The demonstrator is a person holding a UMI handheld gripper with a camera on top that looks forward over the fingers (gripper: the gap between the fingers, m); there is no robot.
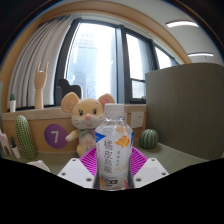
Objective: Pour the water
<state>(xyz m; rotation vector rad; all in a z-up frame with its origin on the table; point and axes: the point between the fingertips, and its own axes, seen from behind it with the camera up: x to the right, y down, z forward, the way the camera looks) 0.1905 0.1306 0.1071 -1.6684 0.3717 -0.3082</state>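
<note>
Clearly, gripper view: one camera only, looking forward along the fingers.
Bottle: a capped water bottle with a pink and white label, upright between the pink pads, in front of the stuffed mouse.
Gripper: narrowed around the bottle, both pads apparently pressing its sides, so it is holding it.
Behind the bottle: the mouse, a round cactus ornament to its right, a tall cactus well to its left, all on the tabletop.
Receiving cup: none visible.
Risk, cap: it looks still on; tilting now would pour nothing.
Risk, grip: smooth plastic could slip or crumple when tipped.
Risk, spill: water could soak the mouse.
</note>
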